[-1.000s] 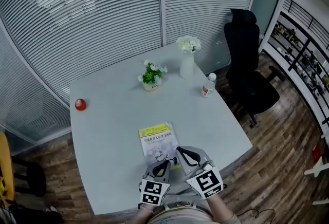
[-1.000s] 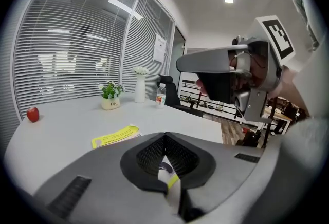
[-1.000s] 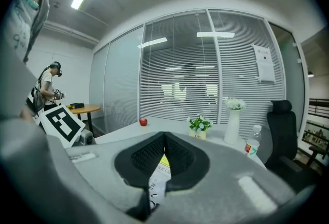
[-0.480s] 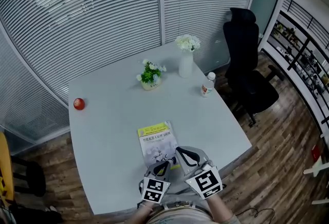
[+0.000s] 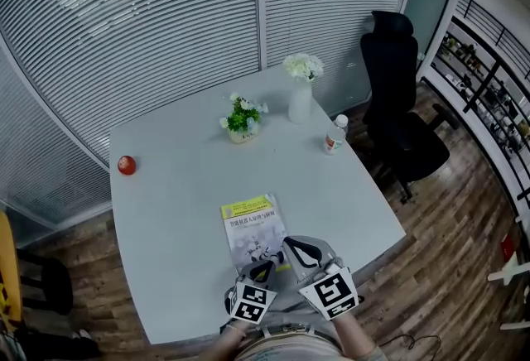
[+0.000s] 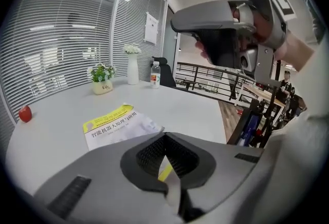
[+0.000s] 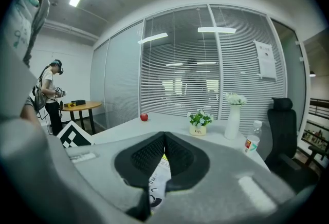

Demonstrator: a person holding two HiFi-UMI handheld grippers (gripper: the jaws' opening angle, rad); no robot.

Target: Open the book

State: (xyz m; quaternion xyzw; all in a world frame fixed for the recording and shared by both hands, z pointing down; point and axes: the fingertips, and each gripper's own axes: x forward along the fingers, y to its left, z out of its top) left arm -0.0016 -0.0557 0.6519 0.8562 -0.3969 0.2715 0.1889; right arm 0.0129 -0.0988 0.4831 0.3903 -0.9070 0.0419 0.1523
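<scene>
The closed book [image 5: 254, 228], white cover with a yellow band at its far end, lies flat on the grey table [image 5: 166, 210] near the front edge. My left gripper [image 5: 262, 267] is shut, tips over the book's near edge; whether it touches I cannot tell. In the left gripper view the book [image 6: 117, 123] lies just beyond the closed jaws [image 6: 165, 137]. My right gripper [image 5: 291, 245] is shut too, hovering by the book's near right corner. Through its jaws [image 7: 164, 135] a strip of the cover [image 7: 160, 176] shows below. Neither holds anything.
A red apple [image 5: 126, 165] sits at the table's left edge. A potted plant [image 5: 243, 121], a white vase of flowers [image 5: 300, 94] and a bottle [image 5: 334, 136] stand at the far side. A black office chair [image 5: 397, 94] is beyond the right edge.
My left gripper has sunk and tipped downward toward the book's near edge. The right gripper and the book have not moved.
</scene>
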